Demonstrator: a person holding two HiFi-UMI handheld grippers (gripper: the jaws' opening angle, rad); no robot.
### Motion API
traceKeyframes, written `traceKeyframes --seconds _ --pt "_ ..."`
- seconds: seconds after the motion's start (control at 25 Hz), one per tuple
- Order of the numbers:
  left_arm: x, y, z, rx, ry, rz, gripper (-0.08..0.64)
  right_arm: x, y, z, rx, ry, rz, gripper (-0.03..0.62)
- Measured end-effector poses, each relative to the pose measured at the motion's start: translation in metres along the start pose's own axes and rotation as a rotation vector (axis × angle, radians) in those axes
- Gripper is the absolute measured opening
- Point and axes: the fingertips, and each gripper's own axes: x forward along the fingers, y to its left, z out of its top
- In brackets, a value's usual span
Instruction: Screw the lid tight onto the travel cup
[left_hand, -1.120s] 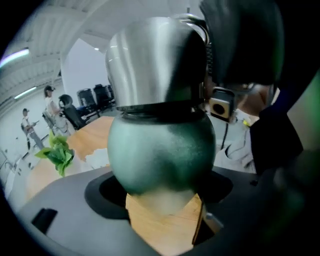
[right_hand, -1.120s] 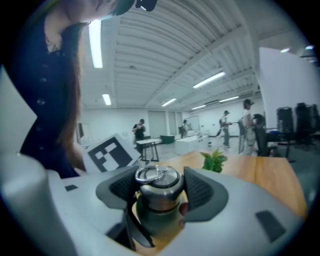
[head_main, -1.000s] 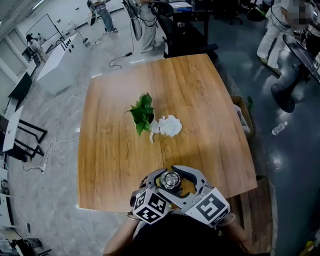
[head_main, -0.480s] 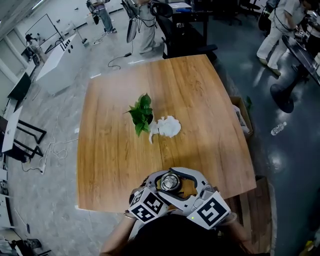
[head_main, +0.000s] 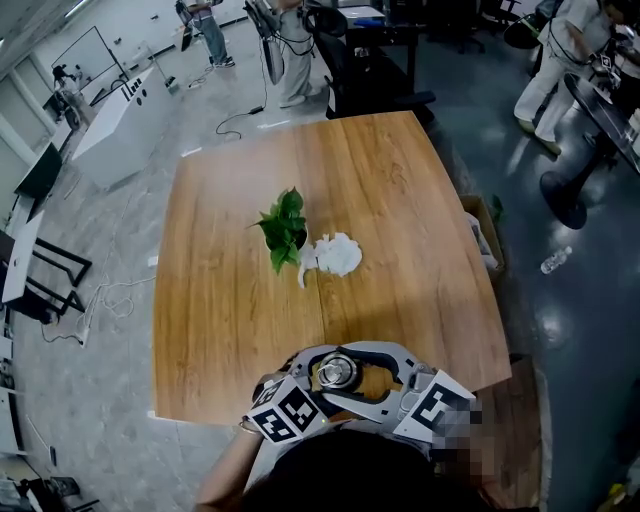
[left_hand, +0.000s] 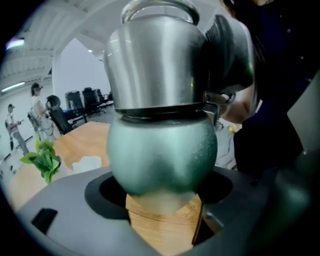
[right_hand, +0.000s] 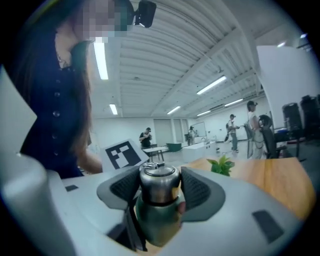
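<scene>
The travel cup (head_main: 338, 371) is held over the near edge of the wooden table (head_main: 400, 200), between both grippers. In the left gripper view its round green body (left_hand: 162, 155) sits between the jaws of my left gripper (left_hand: 162, 200), which is shut on it. Its steel lid (left_hand: 155, 60) rises above the body. In the right gripper view the same lid (right_hand: 158, 181) sits between the ribbed dark pads (right_hand: 197, 190) of my right gripper (right_hand: 158, 189), shut on it. The green body (right_hand: 157, 222) hangs below the lid.
A small green plant (head_main: 285, 228) and a crumpled white cloth (head_main: 338, 253) lie at mid-table. A cardboard box (head_main: 485, 228) stands by the table's right edge, with a bottle (head_main: 556, 258) on the floor beyond. People and office chairs are at the far side.
Both grippers and the cup have drifted slightly left and nearer the person. The left marker cube has swung down to the left and the right one sits lower.
</scene>
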Motion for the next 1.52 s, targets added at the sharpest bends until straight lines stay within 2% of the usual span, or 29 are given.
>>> traceKeyframes --seconds 0.08,0.16,0.2,0.28,0.4,0.48,0.52,0.64,0.72,0.8,0.92,1.0,1.08,1.2,1.24,1.28,1.36,1.48,1.52 --pt "0.001 0.015 0.001 -0.068 0.005 0.108 0.391 0.002 -0.01 0.001 -0.023 -0.007 -0.125 0.27" --pt "0.001 0.022 0.001 -0.073 0.012 0.161 0.391 0.004 -0.012 0.003 -0.045 -0.021 -0.181 0.27" --pt "0.002 0.022 -0.001 -0.05 0.012 0.149 0.391 0.005 -0.01 0.004 -0.043 -0.038 -0.167 0.27" --pt "0.002 0.015 -0.006 0.009 0.021 0.078 0.391 0.005 -0.005 0.005 0.011 -0.065 -0.089 0.272" --pt "0.0 -0.003 -0.013 0.103 0.059 -0.054 0.391 0.002 0.006 -0.004 0.073 -0.026 0.051 0.272" --pt "0.001 -0.006 -0.015 0.113 0.071 -0.073 0.391 0.003 0.008 -0.007 0.06 -0.005 0.075 0.272" --pt "0.002 -0.002 -0.015 0.09 0.068 -0.05 0.392 0.004 0.005 -0.008 0.05 -0.006 0.047 0.272" --pt "0.005 0.016 -0.013 -0.025 0.051 0.092 0.391 0.008 -0.01 -0.007 0.045 -0.032 -0.127 0.27" --pt "0.007 0.022 -0.013 -0.054 0.044 0.128 0.391 0.009 -0.015 -0.006 0.057 -0.05 -0.193 0.272" --pt "0.007 0.016 -0.016 -0.014 0.046 0.072 0.391 0.009 -0.01 -0.005 0.095 -0.064 -0.142 0.272" --pt "0.001 -0.005 -0.021 0.087 0.067 -0.085 0.391 0.005 0.007 -0.008 0.17 -0.023 0.055 0.272" --pt "-0.001 -0.013 -0.022 0.119 0.082 -0.138 0.391 0.004 0.012 -0.014 0.125 0.025 0.101 0.272" --pt "0.001 -0.004 -0.022 0.086 0.086 -0.091 0.391 0.007 0.004 -0.015 0.07 0.035 0.026 0.27" --pt "0.005 0.021 -0.019 -0.009 0.085 0.089 0.391 0.011 -0.013 -0.012 0.043 0.01 -0.172 0.267" --pt "0.006 0.026 -0.018 -0.026 0.082 0.124 0.391 0.012 -0.015 -0.012 0.041 0.005 -0.213 0.267" --pt "0.007 0.026 -0.017 -0.031 0.077 0.126 0.391 0.012 -0.016 -0.012 0.044 0.005 -0.225 0.267" --pt "0.007 0.016 -0.018 -0.007 0.063 0.048 0.391 0.012 -0.01 -0.013 0.071 0.01 -0.163 0.267" --pt "0.001 -0.009 -0.021 0.084 0.072 -0.13 0.391 0.007 0.004 -0.012 0.134 0.021 0.027 0.268" --pt "0.0 -0.014 -0.023 0.114 0.087 -0.16 0.391 0.006 0.009 -0.014 0.136 0.041 0.076 0.268"
